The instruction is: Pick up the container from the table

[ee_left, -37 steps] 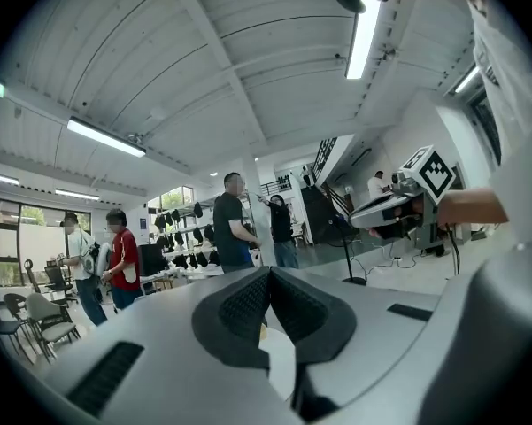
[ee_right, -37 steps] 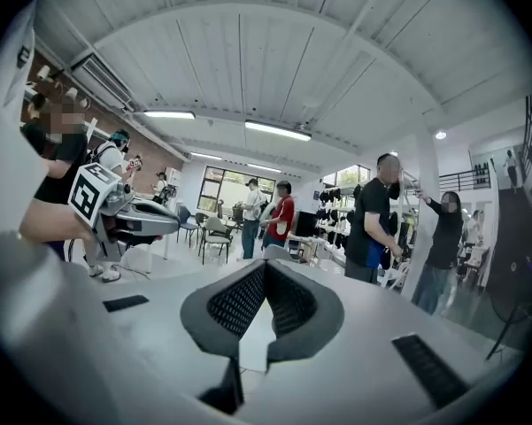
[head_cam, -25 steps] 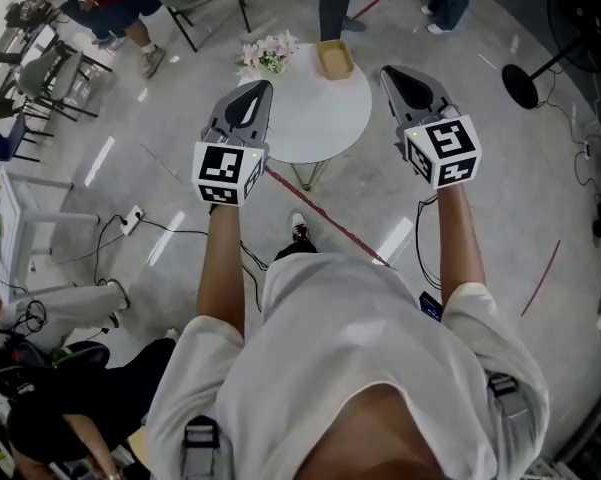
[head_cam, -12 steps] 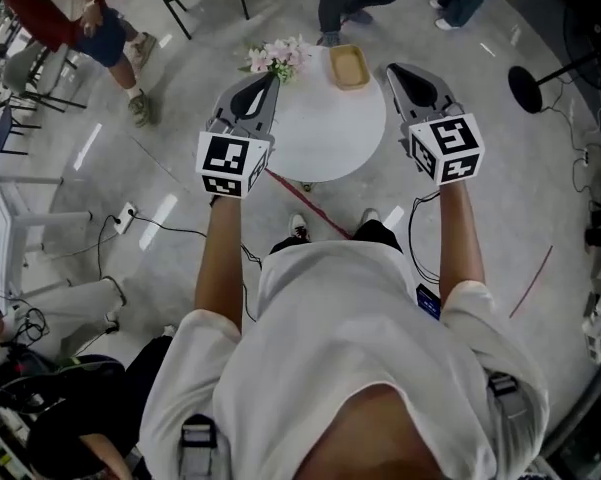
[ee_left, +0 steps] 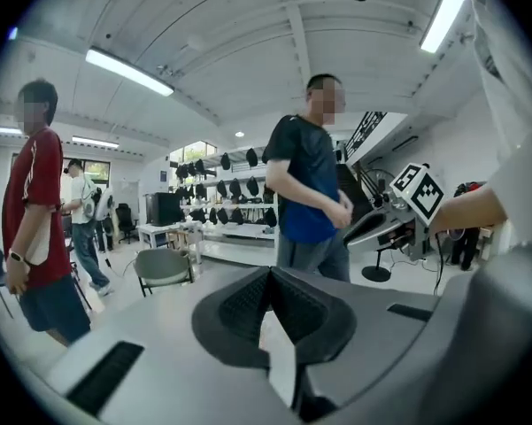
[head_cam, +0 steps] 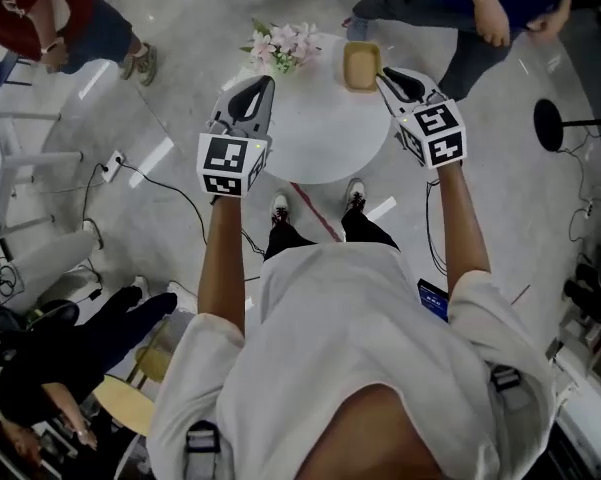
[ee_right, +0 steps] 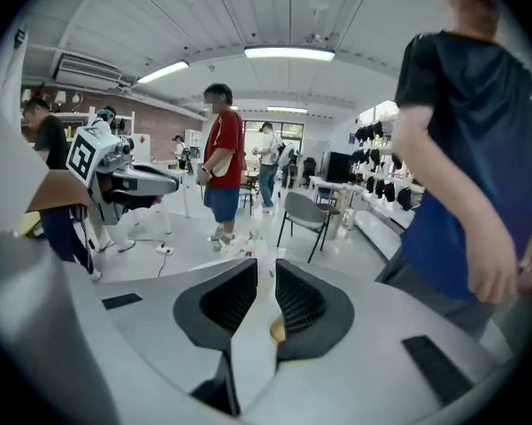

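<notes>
A shallow tan container (head_cam: 361,65) lies at the far edge of the round white table (head_cam: 315,133). My right gripper (head_cam: 388,78) hangs just right of it over the table's rim; its jaws are opening, a narrow gap shows, and nothing is pressed between them. In the right gripper view a sliver of the container (ee_right: 277,329) shows low in the gap of the right gripper (ee_right: 266,264). My left gripper (head_cam: 262,84) hovers over the table's left edge, shut and empty; in the left gripper view its tips (ee_left: 270,271) meet.
A bunch of pink flowers (head_cam: 283,46) lies on the table's far left. A person in blue (head_cam: 460,8) stands close behind the table, and a person in red (head_cam: 30,18) is at far left. A grey chair (ee_right: 305,212) and floor cables (head_cam: 145,173) are nearby.
Both grippers have come forward and down to the table's edges. The right jaws have parted from shut. The person in blue has stepped in behind the table.
</notes>
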Motion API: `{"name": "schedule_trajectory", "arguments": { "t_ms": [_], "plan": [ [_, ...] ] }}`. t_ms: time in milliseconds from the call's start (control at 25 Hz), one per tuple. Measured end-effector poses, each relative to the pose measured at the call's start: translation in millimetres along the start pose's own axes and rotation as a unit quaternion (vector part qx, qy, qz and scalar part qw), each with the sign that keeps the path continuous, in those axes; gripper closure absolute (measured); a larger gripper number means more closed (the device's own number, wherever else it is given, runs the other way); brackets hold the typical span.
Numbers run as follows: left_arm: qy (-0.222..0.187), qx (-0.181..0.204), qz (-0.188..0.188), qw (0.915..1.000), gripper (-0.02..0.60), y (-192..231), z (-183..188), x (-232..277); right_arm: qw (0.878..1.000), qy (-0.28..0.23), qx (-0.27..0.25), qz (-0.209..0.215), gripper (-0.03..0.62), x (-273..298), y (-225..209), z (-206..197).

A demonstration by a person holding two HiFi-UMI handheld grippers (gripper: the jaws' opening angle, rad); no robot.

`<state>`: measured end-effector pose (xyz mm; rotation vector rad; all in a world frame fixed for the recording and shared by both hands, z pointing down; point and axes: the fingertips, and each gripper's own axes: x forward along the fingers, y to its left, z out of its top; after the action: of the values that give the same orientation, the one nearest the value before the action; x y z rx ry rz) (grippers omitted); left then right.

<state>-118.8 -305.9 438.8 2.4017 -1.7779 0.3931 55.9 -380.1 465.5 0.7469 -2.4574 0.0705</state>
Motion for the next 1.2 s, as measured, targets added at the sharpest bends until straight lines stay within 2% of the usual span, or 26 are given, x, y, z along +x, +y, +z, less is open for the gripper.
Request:
{"name": "schedule_trajectory", "arguments": {
  "t_ms": [160,320,480,680,800,1000,1200],
  "plan": [
    [0.037,-0.028,0.019,0.9988,0.566,0,-34,16,0.997,0.063,-0.018,0.047,0.492,53,-5,-47],
    [0.071,-0.055,0.032,0.9954,0.566,-8,-66,13,0.987,0.126,-0.022,0.092,0.490,89,10,-99],
    [0.087,-0.059,0.037,0.9938,0.566,-9,-91,14,0.981,0.165,-0.039,0.096,0.489,128,7,-144],
    [0.115,-0.067,0.031,0.9906,0.566,-6,-121,11,0.966,0.229,-0.058,0.103,0.485,169,6,-194],
    [0.125,-0.076,0.027,0.9889,0.566,-3,-133,11,0.953,0.272,-0.079,0.109,0.485,182,4,-220],
    [0.144,-0.080,0.016,0.9862,0.566,-2,-152,3,0.929,0.318,-0.159,0.106,0.496,196,2,-243],
    [0.151,-0.094,0.019,0.9838,0.566,6,-165,2,0.887,0.373,-0.240,0.127,0.537,207,6,-260]
  ]
}}
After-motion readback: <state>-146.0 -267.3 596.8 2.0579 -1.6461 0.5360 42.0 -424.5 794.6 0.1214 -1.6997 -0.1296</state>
